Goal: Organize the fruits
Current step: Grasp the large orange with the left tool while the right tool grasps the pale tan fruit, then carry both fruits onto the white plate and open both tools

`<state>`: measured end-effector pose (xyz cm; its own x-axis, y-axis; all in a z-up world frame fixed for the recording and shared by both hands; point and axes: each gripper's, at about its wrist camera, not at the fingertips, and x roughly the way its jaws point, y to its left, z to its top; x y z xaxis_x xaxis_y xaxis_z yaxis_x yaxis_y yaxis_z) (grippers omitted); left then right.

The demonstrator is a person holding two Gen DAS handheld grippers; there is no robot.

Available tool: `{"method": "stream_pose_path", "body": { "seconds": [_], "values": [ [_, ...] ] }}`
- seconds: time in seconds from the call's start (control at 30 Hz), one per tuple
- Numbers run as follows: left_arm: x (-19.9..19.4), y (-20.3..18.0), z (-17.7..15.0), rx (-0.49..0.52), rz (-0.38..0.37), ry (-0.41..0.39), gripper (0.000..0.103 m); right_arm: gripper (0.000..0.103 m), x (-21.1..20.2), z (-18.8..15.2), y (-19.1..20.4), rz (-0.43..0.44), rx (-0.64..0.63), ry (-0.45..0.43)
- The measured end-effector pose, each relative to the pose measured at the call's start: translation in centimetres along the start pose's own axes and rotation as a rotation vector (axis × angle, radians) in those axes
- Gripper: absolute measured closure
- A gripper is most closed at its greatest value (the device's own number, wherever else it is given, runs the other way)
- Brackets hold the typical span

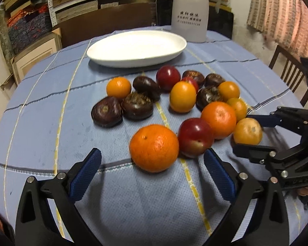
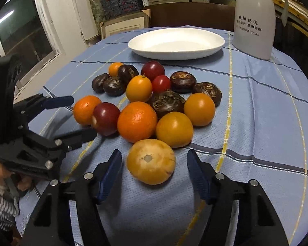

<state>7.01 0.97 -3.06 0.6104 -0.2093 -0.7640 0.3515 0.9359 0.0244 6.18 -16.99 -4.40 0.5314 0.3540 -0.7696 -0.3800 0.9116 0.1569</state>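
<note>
Left claw (image 1: pixel 153 160) wide, nothing gripped; big mandarin (image 1: pixel 154 148) sits just ahead between its tips, red plum (image 1: pixel 195 140) touching beside. Right claw (image 2: pixel 154 164) about half-spread, pale yellow-orange fruit (image 2: pixel 151 161) between its fingers, pads clear of it. Remaining fruit clustered further ahead on blue-clothed surface (image 2: pixel 256 106); empty white oval dish (image 2: pixel 176 43) beyond, grey jug (image 2: pixel 254 20) alongside.

Black tongs (image 2: pixel 154 165), blue ribbed pads (image 2: pixel 109 176), silver screws; seemingly striped sleeve (image 2: pixel 2 209)

One white plate (image 2: pixel 195 55), one jug (image 2: pixel 254 20), two grippers, several mixed fruits
</note>
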Motion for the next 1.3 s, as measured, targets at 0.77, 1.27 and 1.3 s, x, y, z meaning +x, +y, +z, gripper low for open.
{"method": "stream_pose_path", "body": {
  "seconds": [0.77, 1.27, 1.3],
  "values": [
    [-0.7, 1.5, -0.1, -0.148, -0.155, -0.035, 0.059, 0.061, -0.5, -0.2, -1.0, 0.066, 0.039, -0.032],
    [-3.2, 1.6, 2.2, -0.140, -0.108, -0.109, 0.059, 0.061, -3.8, 1.0, -1.5, 0.076, 0.062, -0.145],
    [-3.5, 1.7, 3.2, -0.135, -0.095, -0.121, 0.059, 0.061, -4.1, 1.9, -1.5, 0.075, 0.058, -0.146]
  ]
}}
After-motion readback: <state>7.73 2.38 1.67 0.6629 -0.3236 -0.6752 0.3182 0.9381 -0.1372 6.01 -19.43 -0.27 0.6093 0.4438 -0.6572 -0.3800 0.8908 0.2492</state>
